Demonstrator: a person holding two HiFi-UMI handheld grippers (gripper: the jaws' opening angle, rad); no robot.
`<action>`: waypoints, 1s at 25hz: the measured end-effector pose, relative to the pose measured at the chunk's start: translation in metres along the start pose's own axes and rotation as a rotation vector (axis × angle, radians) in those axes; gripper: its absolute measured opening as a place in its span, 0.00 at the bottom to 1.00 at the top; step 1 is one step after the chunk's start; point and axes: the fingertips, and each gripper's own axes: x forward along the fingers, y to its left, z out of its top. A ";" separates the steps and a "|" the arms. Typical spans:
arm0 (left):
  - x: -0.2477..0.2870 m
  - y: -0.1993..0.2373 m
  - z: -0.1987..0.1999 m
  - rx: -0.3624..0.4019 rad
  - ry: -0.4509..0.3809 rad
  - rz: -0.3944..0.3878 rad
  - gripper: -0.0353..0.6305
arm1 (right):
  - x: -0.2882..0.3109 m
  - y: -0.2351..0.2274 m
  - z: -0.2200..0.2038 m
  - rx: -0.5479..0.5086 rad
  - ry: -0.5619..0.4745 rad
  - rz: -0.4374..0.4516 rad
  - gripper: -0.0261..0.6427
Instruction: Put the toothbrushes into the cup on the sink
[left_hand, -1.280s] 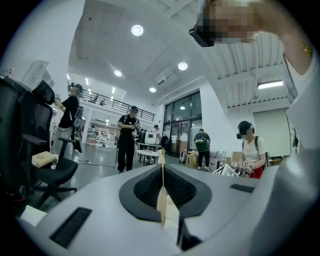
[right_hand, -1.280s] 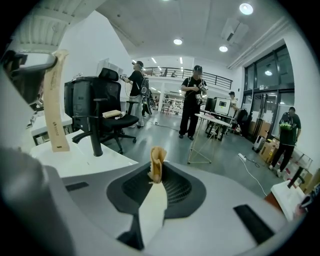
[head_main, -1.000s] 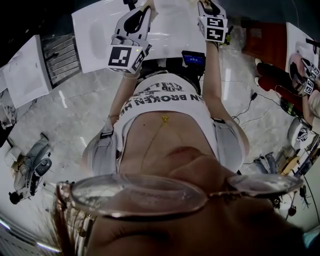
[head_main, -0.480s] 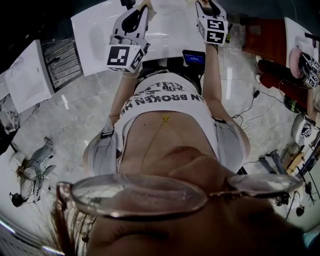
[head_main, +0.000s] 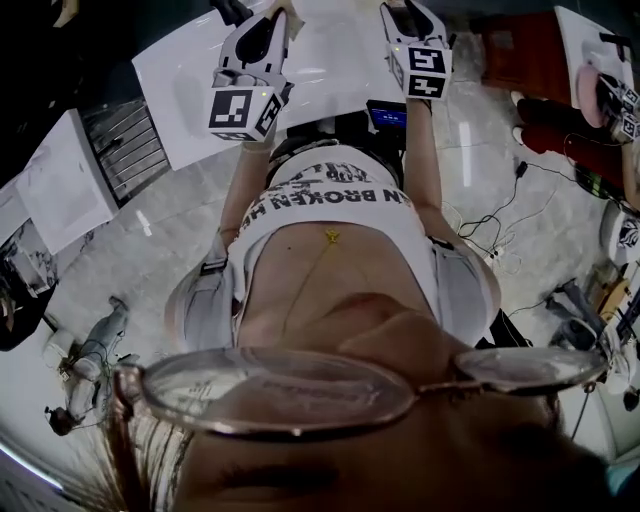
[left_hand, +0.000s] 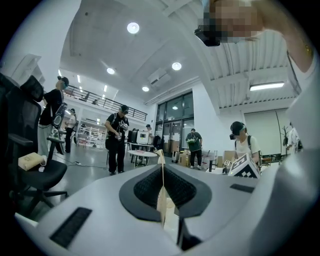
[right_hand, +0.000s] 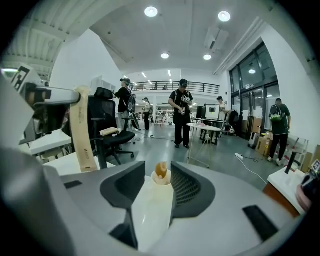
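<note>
In the left gripper view, my left gripper (left_hand: 161, 167) is shut on a thin beige toothbrush (left_hand: 161, 200), seen edge-on between the pads. The right gripper view shows that toothbrush (right_hand: 82, 125) upright at the left. My right gripper (right_hand: 157, 166) is open; its jaws have just been opening. Past their tips stands the white cup (right_hand: 162, 181) with another toothbrush (right_hand: 161, 170) in it, and neither pad touches either one. In the head view both grippers, left (head_main: 268, 18) and right (head_main: 405, 12), reach over the white sink (head_main: 330, 60) at the top edge.
A black office chair (right_hand: 112, 135) and a small white table (right_hand: 205, 129) stand beyond the sink, with several people on the grey floor. A white table (head_main: 60, 180) is at my left, a red unit (head_main: 520, 60) at my right. A small blue-lit device (head_main: 387, 117) hangs at my waist.
In the head view both grippers have shifted a little further up and to the left. The floor around me has slid as my head turned.
</note>
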 end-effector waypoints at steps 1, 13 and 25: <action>0.004 -0.002 0.000 0.001 0.000 -0.011 0.08 | -0.003 0.001 0.000 0.003 -0.001 0.000 0.30; 0.049 -0.024 -0.010 0.000 0.013 -0.145 0.08 | -0.027 0.004 -0.016 0.046 -0.003 -0.012 0.10; 0.092 -0.025 -0.001 0.031 -0.012 -0.204 0.08 | -0.035 0.010 -0.034 0.089 0.040 0.058 0.08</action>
